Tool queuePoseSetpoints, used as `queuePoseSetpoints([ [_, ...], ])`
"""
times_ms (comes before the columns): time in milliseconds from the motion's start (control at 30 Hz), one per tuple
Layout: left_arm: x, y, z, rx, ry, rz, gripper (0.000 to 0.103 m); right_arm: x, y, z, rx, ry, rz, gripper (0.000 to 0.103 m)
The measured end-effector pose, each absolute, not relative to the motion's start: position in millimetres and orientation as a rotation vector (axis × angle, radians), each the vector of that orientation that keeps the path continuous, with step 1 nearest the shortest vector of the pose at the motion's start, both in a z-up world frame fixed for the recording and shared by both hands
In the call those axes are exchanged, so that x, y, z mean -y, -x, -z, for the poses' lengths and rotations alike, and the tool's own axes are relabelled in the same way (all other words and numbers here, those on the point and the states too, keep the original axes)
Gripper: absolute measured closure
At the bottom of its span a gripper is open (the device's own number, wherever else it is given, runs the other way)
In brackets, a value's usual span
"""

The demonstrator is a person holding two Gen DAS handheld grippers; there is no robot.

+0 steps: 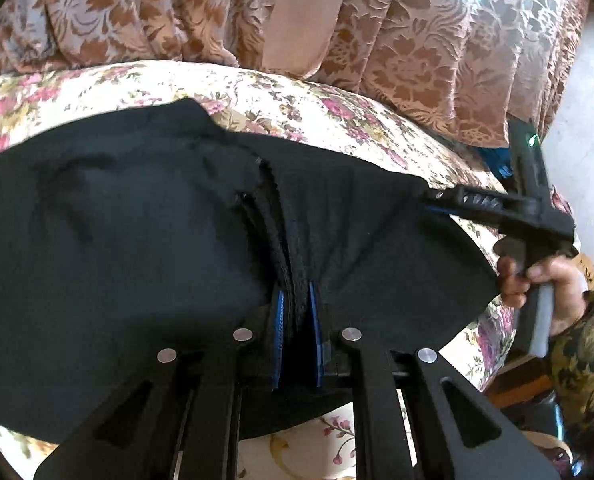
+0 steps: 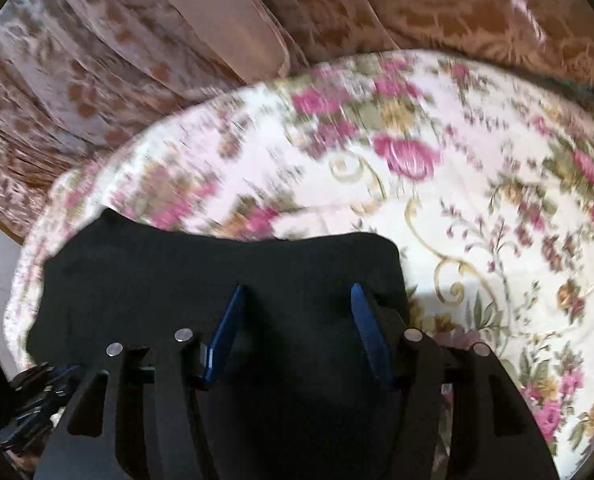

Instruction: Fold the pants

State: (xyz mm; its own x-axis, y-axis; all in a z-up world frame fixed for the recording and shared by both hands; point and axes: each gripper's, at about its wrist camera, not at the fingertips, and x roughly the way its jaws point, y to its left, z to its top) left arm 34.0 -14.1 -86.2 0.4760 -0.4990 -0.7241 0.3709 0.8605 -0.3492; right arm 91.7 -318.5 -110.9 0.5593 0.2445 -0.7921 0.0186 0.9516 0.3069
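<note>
Black pants (image 1: 137,232) lie on a flowered bedcover (image 1: 297,108). My left gripper (image 1: 297,300) is shut on a thick bunched fold of the pants, with cloth between its blue pads (image 1: 279,320). In the left wrist view my right gripper (image 1: 433,200) reaches the pants' right edge, held by a hand (image 1: 537,280). In the right wrist view the right gripper (image 2: 297,292) is open, its blue fingers (image 2: 229,332) spread wide over the black pants (image 2: 177,264), with nothing pinched.
A brown patterned curtain (image 1: 417,40) hangs behind the bed. The bedcover (image 2: 457,200) stretches to the right of the pants. A pale floor (image 1: 585,120) shows at the far right.
</note>
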Motion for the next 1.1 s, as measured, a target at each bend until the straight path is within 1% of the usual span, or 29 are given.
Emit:
queuePoseSetpoints([
  [133,15.2,-32.2,82.7,-0.925,0.147,0.51,0.092,308.2,-84.9,100.9,-0.947,-0.203,-0.113,0.047],
  [233,12.5,-29.8,75.8,-0.918,0.164,0.504,0.092,299.6,-74.0,78.0,-0.864,-0.163,-0.099,0.047],
  [267,12.3,-29.0,74.5,-0.914,0.162,0.494,0.09,295.1,-70.4,71.4,-0.841,-0.163,-0.123,0.047],
  [400,11.9,-25.4,71.2,-0.908,0.143,0.485,0.09,256.6,-64.8,57.8,-0.839,-0.14,-0.331,0.048],
  [467,11.5,-23.7,70.4,-0.903,0.127,0.478,0.09,237.3,-66.8,58.4,-0.855,-0.131,-0.413,0.054],
  [500,11.1,-22.7,69.9,-0.901,0.122,0.471,0.09,229.3,-68.5,59.5,-0.866,-0.138,-0.449,0.059],
  [567,10.7,-20.8,68.6,-0.895,0.115,0.466,0.09,213.4,-73.6,62.9,-0.887,-0.136,-0.506,0.063],
  [633,11.5,-19.6,67.2,-0.884,0.097,0.456,0.09,199.7,-81.0,69.5,-0.916,-0.124,-0.533,0.071],
  [700,11.3,-18.8,66.9,-0.88,0.089,0.454,0.09,191.8,-86.3,76.7,-0.947,-0.135,-0.55,0.073],
  [833,8.6,-19.7,67.8,-0.879,0.096,0.445,0.09,180.4,-98.3,93.0,-0.996,-0.136,-0.532,0.073],
  [967,3.3,-21.4,69.1,-0.88,0.11,0.431,0.09,174.0,-101.7,105.8,-0.996,-0.136,-0.506,0.072],
  [1100,3.0,-20.6,69.2,-0.881,0.113,0.43,0.09,173.6,-99.0,103.7,-0.993,-0.131,-0.484,0.072],
])
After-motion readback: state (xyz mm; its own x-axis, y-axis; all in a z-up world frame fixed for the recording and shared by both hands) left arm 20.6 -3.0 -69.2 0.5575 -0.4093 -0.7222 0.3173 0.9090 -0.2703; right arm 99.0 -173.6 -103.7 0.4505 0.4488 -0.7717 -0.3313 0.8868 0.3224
